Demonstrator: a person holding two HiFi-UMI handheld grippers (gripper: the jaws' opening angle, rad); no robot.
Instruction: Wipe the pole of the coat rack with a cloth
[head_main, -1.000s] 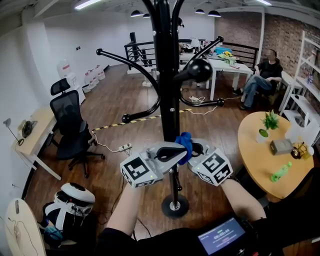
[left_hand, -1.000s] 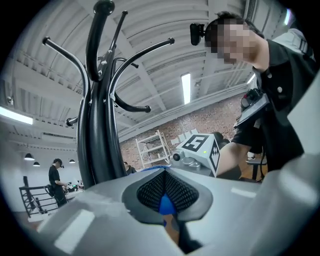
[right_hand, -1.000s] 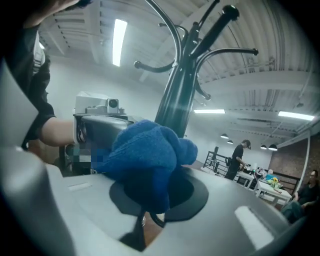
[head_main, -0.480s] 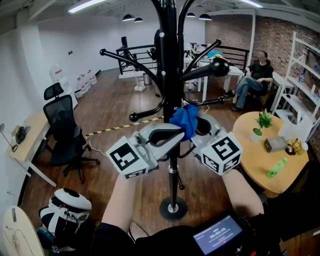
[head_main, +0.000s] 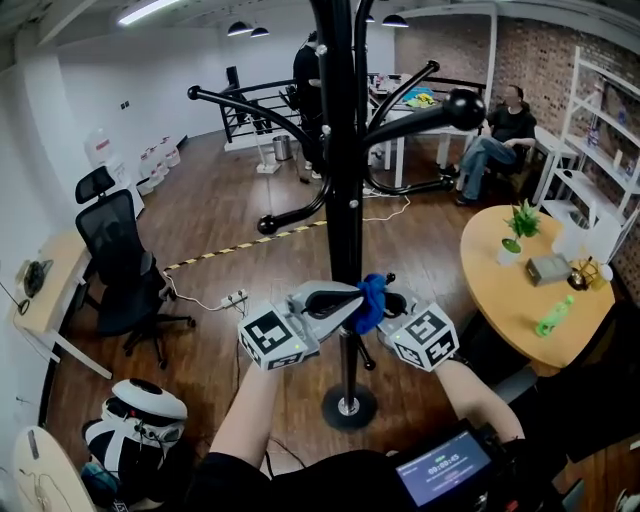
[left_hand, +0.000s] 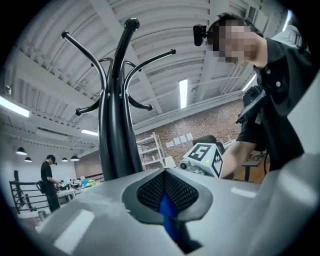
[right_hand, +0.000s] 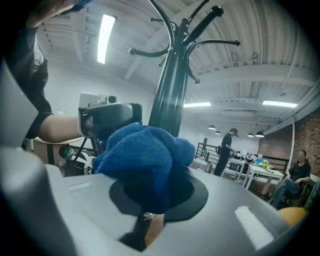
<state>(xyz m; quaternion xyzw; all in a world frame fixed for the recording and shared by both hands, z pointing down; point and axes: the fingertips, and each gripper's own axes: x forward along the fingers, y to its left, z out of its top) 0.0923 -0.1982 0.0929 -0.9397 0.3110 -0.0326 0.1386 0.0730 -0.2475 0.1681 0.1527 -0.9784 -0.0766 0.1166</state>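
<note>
Your left tool (head_main: 352, 308) is pinched shut on a thin fold of the blue cloth (head_main: 371, 298). Your right tool (head_main: 387, 302) is clamped on the bunched bulk of it. In the head view the cloth sits low on the coat rack pole (head_main: 339, 180), at its 3 o'clock side. The round base (head_main: 349, 408) lies below, at 6 o'clock.

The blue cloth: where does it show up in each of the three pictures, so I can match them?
Head view: the blue cloth sits low at centre, against the coat rack pole.
Left gripper view: only a thin blue strip of it shows, at bottom centre, pinched between the shut jaws.
Right gripper view: it fills the middle as a big bundle, bunched at the jaws.
Shared landmark: the black pole, rising behind the cloth in both gripper views.
</note>
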